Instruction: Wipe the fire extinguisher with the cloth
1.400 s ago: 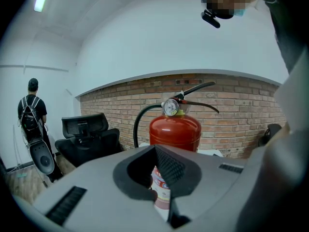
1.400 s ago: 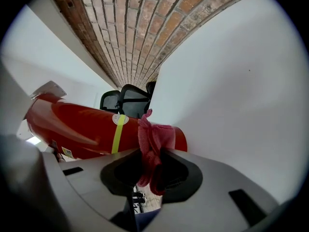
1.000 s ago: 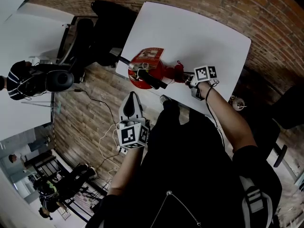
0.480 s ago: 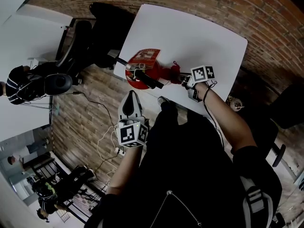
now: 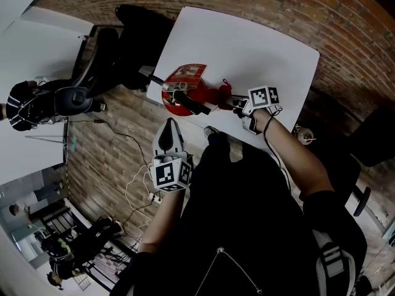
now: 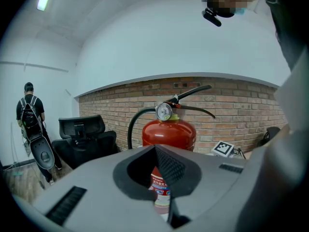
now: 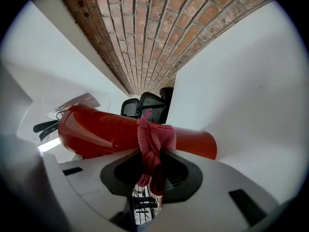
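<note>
Wiping step in hand. R hand-held gripper [image 5: 239, 105] clenched on cloth [image 7: 155, 138], pressed vs fire extinguisher [image 5: 183, 95], upright at desk [image 5: 247, 48] edge. L hand-held gripper [image 5: 170, 135] closed, empty. Next, prob.: drag cloth along cylinder w/ steady contact.

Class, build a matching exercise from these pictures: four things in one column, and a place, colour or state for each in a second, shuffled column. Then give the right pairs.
Column one
1. fire extinguisher
2. cloth
3. left gripper
4. right gripper

Column two
A. shut, with nothing between its jaws
B. pink, lying against the red cylinder
C. stands upright near the edge of the white table
D. shut on a piece of fabric

Pairs: 1-C, 2-B, 3-A, 4-D
</note>
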